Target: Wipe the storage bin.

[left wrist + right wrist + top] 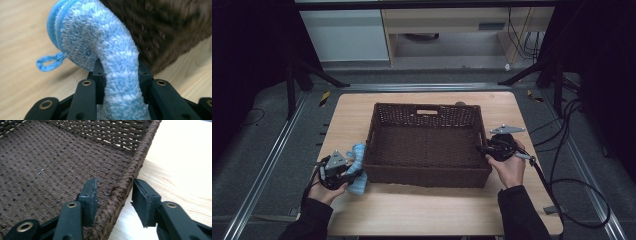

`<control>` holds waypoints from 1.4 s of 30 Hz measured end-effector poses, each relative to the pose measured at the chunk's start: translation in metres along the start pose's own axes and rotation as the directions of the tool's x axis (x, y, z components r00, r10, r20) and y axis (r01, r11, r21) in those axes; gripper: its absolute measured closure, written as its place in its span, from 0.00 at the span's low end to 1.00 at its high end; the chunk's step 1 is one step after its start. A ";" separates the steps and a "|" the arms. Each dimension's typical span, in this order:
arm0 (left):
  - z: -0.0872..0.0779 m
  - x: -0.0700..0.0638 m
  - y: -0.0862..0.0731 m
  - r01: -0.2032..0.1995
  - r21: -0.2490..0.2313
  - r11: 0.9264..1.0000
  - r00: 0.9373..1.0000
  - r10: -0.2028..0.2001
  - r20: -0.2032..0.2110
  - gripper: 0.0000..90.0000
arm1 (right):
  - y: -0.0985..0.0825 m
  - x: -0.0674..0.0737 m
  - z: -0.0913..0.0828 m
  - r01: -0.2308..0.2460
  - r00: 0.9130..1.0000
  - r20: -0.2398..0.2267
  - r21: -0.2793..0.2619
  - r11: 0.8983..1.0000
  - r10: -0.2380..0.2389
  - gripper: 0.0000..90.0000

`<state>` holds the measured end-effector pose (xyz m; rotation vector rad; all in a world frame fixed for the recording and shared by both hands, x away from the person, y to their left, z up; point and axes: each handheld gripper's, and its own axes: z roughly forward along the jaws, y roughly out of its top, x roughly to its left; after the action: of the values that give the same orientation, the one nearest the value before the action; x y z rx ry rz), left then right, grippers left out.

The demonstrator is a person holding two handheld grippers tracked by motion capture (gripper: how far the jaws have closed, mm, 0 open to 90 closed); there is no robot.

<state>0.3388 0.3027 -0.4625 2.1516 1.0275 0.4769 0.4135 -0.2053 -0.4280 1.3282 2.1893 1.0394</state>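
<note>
A fluffy light-blue cloth [105, 45] with a small hanging loop sticks up from my left gripper [121, 75], whose jaws are shut on its lower part. In the high view that cloth [358, 155] and the left gripper [349, 170] sit just off the left front corner of a dark brown woven basket [427, 106]. My right gripper [482, 148] is at the basket's right wall. Its jaws [113, 197] straddle the braided rim [140, 152], one inside and one outside. The outer pad stands clear of the rim, so the jaws are open.
The basket stands in the middle of a light wooden table [422, 210], with bare wood in front of it and to either side. Black cables [562, 180] trail off the table's right edge. Metal rails and dark stands flank the table.
</note>
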 end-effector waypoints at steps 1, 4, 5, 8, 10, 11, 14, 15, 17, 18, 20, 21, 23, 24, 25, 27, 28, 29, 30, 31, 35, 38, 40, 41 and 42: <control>0.001 0.000 -0.001 0.002 0.003 1.000 1.000 -0.002 0.000 0.76 | 0.000 0.000 0.000 0.001 1.000 -0.002 0.001 1.000 -0.001 0.66; 0.000 -0.001 0.002 -0.006 -0.001 1.000 1.000 0.006 -0.003 0.76 | 0.000 0.002 0.000 -0.009 1.000 0.022 -0.010 1.000 0.009 0.72; -0.001 -0.001 0.004 -0.008 -0.007 1.000 1.000 0.008 -0.004 0.76 | 0.000 0.003 0.000 -0.012 0.999 0.037 -0.018 1.000 0.012 0.75; -0.009 -0.001 0.008 -0.013 -0.033 0.999 1.000 0.013 -0.015 0.76 | 0.001 0.007 0.001 -0.008 0.996 0.087 -0.043 0.999 0.012 0.80; -0.016 0.001 0.012 -0.012 -0.065 0.998 1.000 0.010 -0.024 0.75 | 0.001 0.007 0.001 -0.013 0.996 0.089 -0.046 0.999 0.017 0.80; -0.020 0.001 0.015 -0.012 -0.080 0.997 0.999 0.010 -0.030 0.76 | 0.001 0.007 0.001 -0.017 0.996 0.091 -0.049 0.999 0.022 0.81; -0.031 0.002 0.022 -0.020 -0.121 0.992 0.999 0.015 -0.043 0.75 | 0.002 0.007 0.004 -0.042 0.994 0.096 -0.065 0.997 0.048 0.80; -0.034 0.001 0.024 -0.025 -0.129 0.991 0.999 0.019 -0.045 0.75 | 0.002 0.007 0.004 -0.042 0.994 0.096 -0.065 0.997 0.048 0.80; -0.037 0.001 0.027 -0.031 -0.139 0.990 0.998 0.024 -0.050 0.75 | 0.002 0.006 0.005 -0.047 0.994 0.098 -0.068 0.997 0.053 0.80; -0.037 0.000 0.027 -0.032 -0.137 0.990 0.998 0.025 -0.049 0.75 | 0.002 0.006 0.005 -0.049 0.994 0.095 -0.068 0.996 0.055 0.80; -0.033 -0.001 0.023 -0.031 -0.124 0.992 0.999 0.026 -0.046 0.75 | 0.003 0.005 0.005 -0.042 0.995 0.082 -0.065 0.997 0.047 0.77; -0.033 -0.001 0.023 -0.031 -0.124 0.992 0.999 0.026 -0.046 0.75 | 0.003 0.005 0.005 -0.042 0.995 0.082 -0.065 0.997 0.047 0.77; -0.030 -0.003 0.019 -0.029 -0.108 0.994 0.999 0.024 -0.041 0.75 | 0.003 0.004 0.004 -0.037 0.997 0.069 -0.064 0.997 0.042 0.74; -0.028 -0.003 0.017 -0.028 -0.100 0.995 0.999 0.024 -0.040 0.75 | 0.003 0.004 0.003 -0.036 0.997 0.065 -0.059 0.998 0.040 0.72; -0.026 -0.004 0.014 -0.024 -0.091 0.996 0.999 0.021 -0.037 0.75 | 0.003 0.003 0.002 -0.033 0.998 0.060 -0.061 0.998 0.037 0.71; -0.021 -0.006 0.009 -0.019 -0.071 0.997 0.999 0.017 -0.031 0.75 | 0.003 0.003 0.000 -0.033 0.998 0.045 -0.055 0.998 0.035 0.69; -0.019 -0.007 0.005 -0.018 -0.058 0.998 1.000 0.016 -0.027 0.75 | 0.003 0.002 0.000 -0.033 0.999 0.040 -0.048 0.998 0.035 0.69; -0.016 -0.009 0.002 -0.018 -0.046 0.999 1.000 0.017 -0.023 0.75 | 0.003 0.002 0.000 -0.029 0.999 0.039 -0.041 0.999 0.031 0.69; -0.012 -0.011 -0.004 -0.017 -0.019 1.000 1.000 0.017 -0.014 0.75 | 0.003 0.002 0.002 -0.022 0.999 0.038 -0.032 0.999 0.023 0.69; -0.012 -0.011 -0.004 -0.017 -0.019 1.000 1.000 0.017 -0.014 0.75 | 0.003 0.002 0.002 -0.022 0.999 0.038 -0.032 0.999 0.023 0.69; -0.011 -0.012 -0.008 -0.015 -0.012 1.000 1.000 0.014 -0.012 0.75 | 0.002 0.002 0.002 -0.023 0.999 0.039 -0.032 0.999 0.024 0.69; -0.021 -0.012 -0.001 -0.014 -0.057 0.998 1.000 0.013 -0.023 0.76 | 0.002 0.002 0.002 -0.025 0.999 0.037 -0.029 0.999 0.026 0.69; -0.029 -0.014 0.004 -0.022 -0.085 0.996 0.999 0.019 -0.030 0.75 | 0.002 0.002 0.001 -0.030 0.999 0.035 -0.031 0.999 0.031 0.69; -0.033 -0.014 0.007 -0.023 -0.096 0.995 0.999 0.020 -0.034 0.76 | 0.002 0.002 0.002 -0.032 0.999 0.032 -0.032 0.999 0.033 0.69; -0.037 -0.015 0.009 -0.029 -0.103 0.994 0.999 0.025 -0.038 0.75 | 0.002 0.001 0.002 -0.032 0.999 0.030 -0.033 0.999 0.033 0.68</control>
<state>0.3126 0.3029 -0.4308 2.0740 0.9735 0.5717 0.4149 -0.2032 -0.4278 1.3605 2.1265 1.0556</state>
